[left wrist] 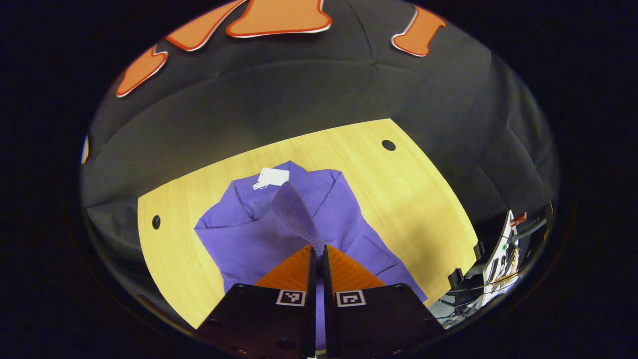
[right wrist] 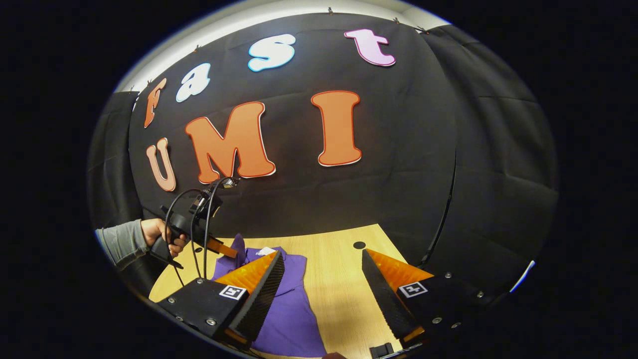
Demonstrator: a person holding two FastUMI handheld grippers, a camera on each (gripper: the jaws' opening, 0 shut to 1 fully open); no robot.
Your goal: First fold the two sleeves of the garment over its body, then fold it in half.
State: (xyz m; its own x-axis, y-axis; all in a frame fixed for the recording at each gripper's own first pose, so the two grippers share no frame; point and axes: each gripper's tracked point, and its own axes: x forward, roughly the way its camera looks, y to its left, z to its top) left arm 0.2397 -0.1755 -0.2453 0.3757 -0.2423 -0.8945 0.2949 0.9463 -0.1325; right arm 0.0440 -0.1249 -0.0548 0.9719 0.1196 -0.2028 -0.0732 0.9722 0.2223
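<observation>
garment (left wrist: 259,234): purple knit, flat on bench (left wrist: 408,199), white tag (left wrist: 271,177) at collar | left gripper (left wrist: 319,248): clenched on ribbed sleeve cuff (left wrist: 296,212), lifted over body | right gripper (right wrist: 323,271): released, above bench beside garment | handling: soft, light, limp; probably drapes and slides, so pinch cuffs or hem corners

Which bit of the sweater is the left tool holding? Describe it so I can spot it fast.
On the wooden table lies the purple garment. Rising from its middle to the shut left tool is the ribbed sleeve cuff, lifted off the body. Unlike the flat fabric around it, it stands up, just below the white tag.
</observation>
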